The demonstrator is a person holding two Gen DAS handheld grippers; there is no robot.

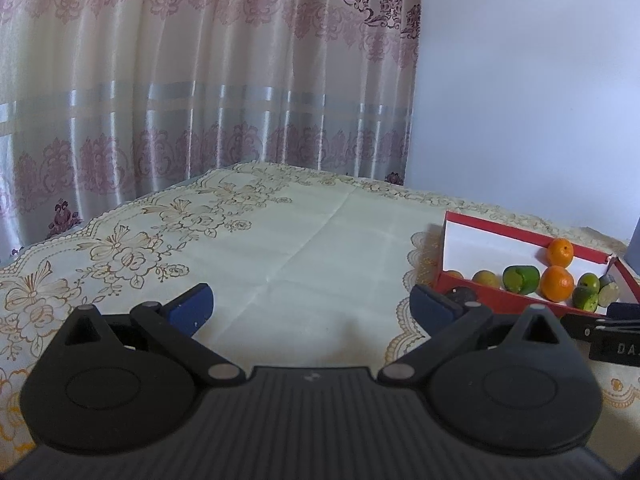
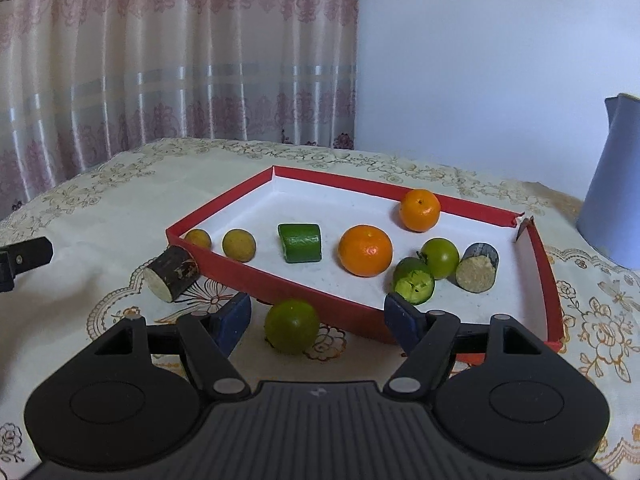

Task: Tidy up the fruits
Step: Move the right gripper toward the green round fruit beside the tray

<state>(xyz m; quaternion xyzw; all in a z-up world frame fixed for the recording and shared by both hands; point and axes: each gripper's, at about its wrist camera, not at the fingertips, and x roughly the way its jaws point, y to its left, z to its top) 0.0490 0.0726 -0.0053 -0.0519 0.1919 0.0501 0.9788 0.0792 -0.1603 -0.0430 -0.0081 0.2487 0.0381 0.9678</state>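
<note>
Green target: a round green fruit (image 2: 292, 326) lies on the tablecloth (image 2: 100, 216) just outside the red tray's (image 2: 256, 278) near wall, between your right gripper's (image 2: 318, 322) blue pads and touching neither.
Right tongs: released, jaws apart with the fruit in the gap; nothing is gripped yet.
Left tongs: your left gripper (image 1: 312, 306) hangs spread wide over bare cloth, holding nothing.
Already in tray: two oranges, the nearer one (image 2: 365, 250) mid-tray, a cut green piece (image 2: 301, 243), two small yellowish fruits, two more green ones and a grey-skinned stub (image 2: 478, 267).
Still outside: a dark stub (image 2: 172, 275) leaning at the tray's left corner.
Step in hand: judged as closing on the loose green fruit to lift it into the tray.
How to do it well: centre the pads on the fruit's widest part before squeezing, since a round skin will likely squirt out from an off-centre pinch. Close gently. Lift clear of the red wall before crossing.
Where to set it: aim for the open white floor behind the cut green piece, away from the oranges.
Watch for: the right pad sits close to the tray wall; nudging it could shift everything inside.
</note>
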